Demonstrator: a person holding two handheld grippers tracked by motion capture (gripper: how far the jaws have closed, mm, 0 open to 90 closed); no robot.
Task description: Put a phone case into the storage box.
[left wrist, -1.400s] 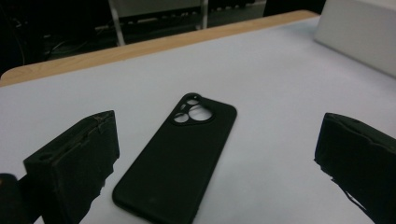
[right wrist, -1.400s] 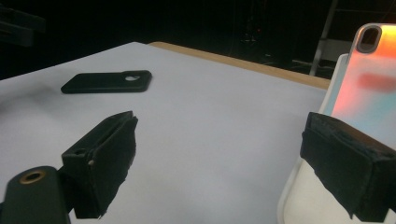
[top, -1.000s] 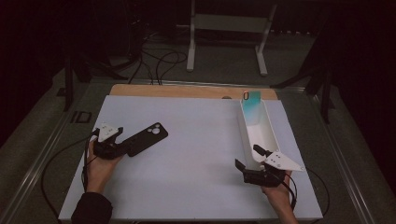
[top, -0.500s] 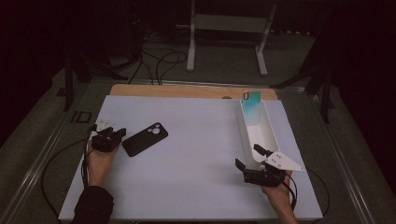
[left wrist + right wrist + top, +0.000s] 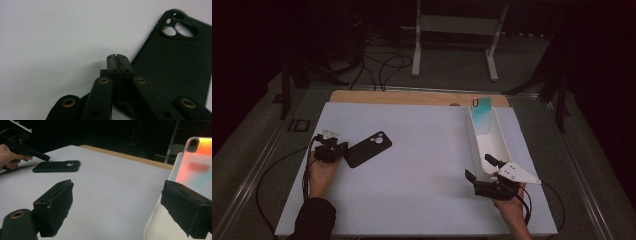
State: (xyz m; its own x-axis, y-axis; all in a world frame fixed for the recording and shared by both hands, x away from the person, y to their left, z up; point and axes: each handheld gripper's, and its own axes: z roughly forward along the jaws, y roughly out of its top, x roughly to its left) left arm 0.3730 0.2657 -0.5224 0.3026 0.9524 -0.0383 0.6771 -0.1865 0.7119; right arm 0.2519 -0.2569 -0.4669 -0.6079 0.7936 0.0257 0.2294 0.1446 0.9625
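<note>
Left gripper (image 5: 338, 148) sits low at the left side of the white table (image 5: 427, 150), jaws pressed together with nothing between them; in the left gripper view the closed tips (image 5: 117, 65) rest at the near left corner of the black phone case (image 5: 175, 60). The case lies flat, back up, camera cutout at its far end, just right of the left gripper in the high view (image 5: 367, 149). Right gripper (image 5: 483, 167) is at the near end of the white tray (image 5: 502, 145), jaws spread wide, one on either side of the tray's left wall. A second phone case (image 5: 197, 166), teal to orange, leans upright at the tray's far end.
</note>
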